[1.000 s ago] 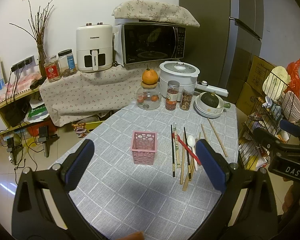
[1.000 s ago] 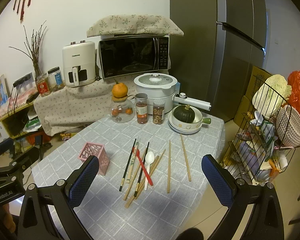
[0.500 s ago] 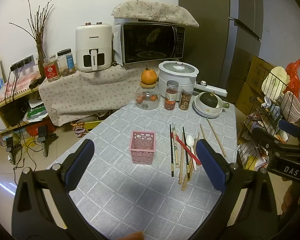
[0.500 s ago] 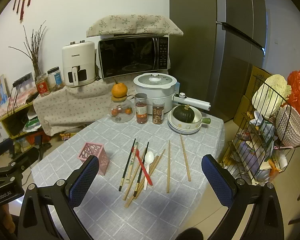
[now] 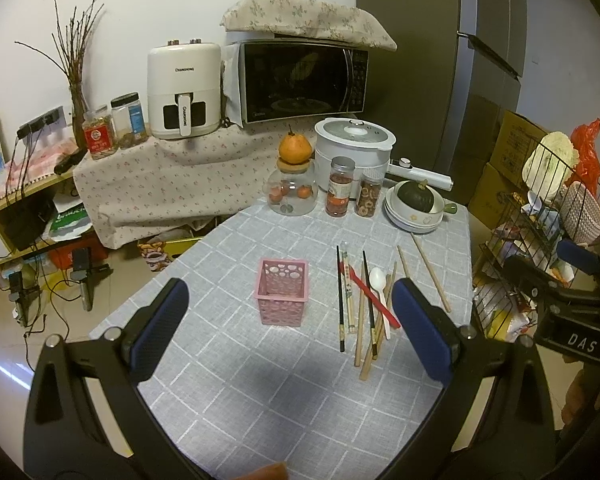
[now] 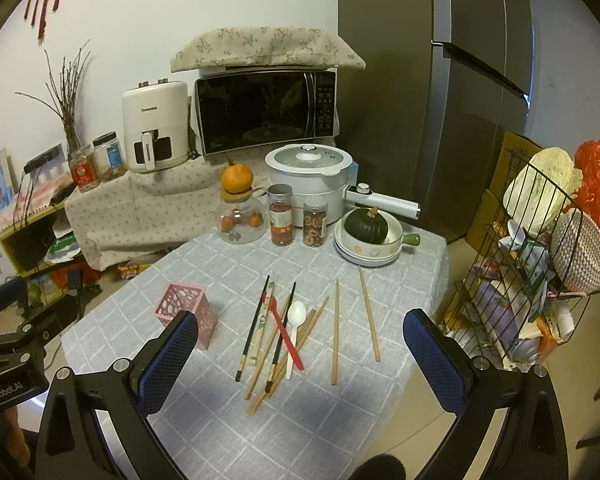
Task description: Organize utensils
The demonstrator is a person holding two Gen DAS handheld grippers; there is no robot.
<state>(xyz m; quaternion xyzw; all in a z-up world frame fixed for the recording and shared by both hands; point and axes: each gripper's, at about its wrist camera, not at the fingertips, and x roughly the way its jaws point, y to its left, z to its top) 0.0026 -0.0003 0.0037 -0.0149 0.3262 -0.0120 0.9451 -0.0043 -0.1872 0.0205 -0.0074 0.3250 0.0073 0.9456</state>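
Blue-padded left gripper (image 5: 288, 314) and right gripper (image 6: 300, 344) both gape wide, empty, above the chopsticks (image 6: 272, 340) on the surface (image 6: 300, 420).

On my table (image 6: 340, 420) the utensil holder (image 6: 188, 312) stands left of the chopsticks (image 6: 260, 332); the spoon (image 6: 296, 324) lies among them, two single sticks (image 6: 352, 320) right of them, jars (image 6: 280, 220) and bowls (image 6: 368, 248) behind them
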